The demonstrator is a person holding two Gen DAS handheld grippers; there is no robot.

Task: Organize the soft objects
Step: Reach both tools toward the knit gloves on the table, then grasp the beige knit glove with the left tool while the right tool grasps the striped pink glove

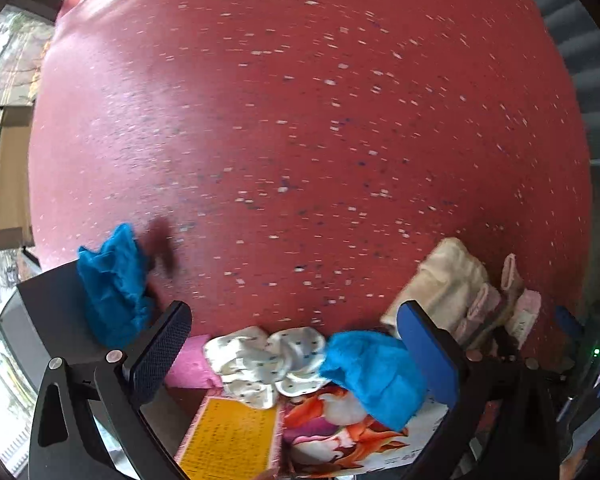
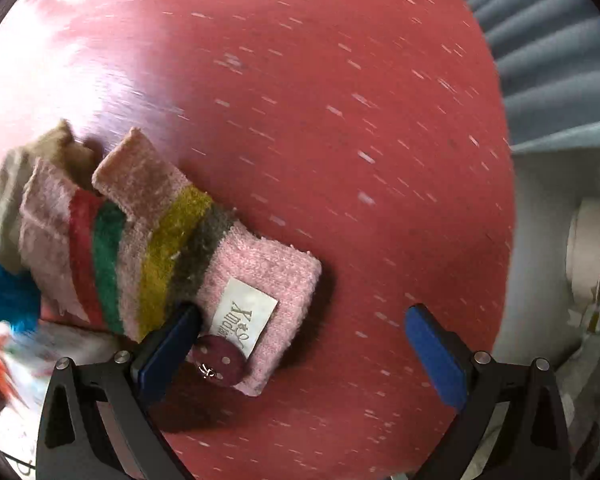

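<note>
In the left wrist view my left gripper (image 1: 294, 340) is open over a pile: a white dotted cloth (image 1: 268, 364), a blue fuzzy cloth (image 1: 374, 372) and a pink cloth (image 1: 188, 364) lying on a printed cloth (image 1: 340, 432). Another blue cloth (image 1: 114, 284) lies on a dark box (image 1: 56, 312) at left. Beige and pink socks (image 1: 456, 284) lie at right. In the right wrist view my right gripper (image 2: 304, 328) is open and empty; its left finger (image 2: 172, 344) is at the edge of a striped pink sock (image 2: 220, 268) with a white label.
Everything rests on a red speckled tabletop (image 1: 300, 120). A cardboard box (image 1: 10, 176) stands past its left edge. Grey ribbed fabric (image 2: 540, 60) and a white object (image 2: 580, 248) lie beyond the right edge.
</note>
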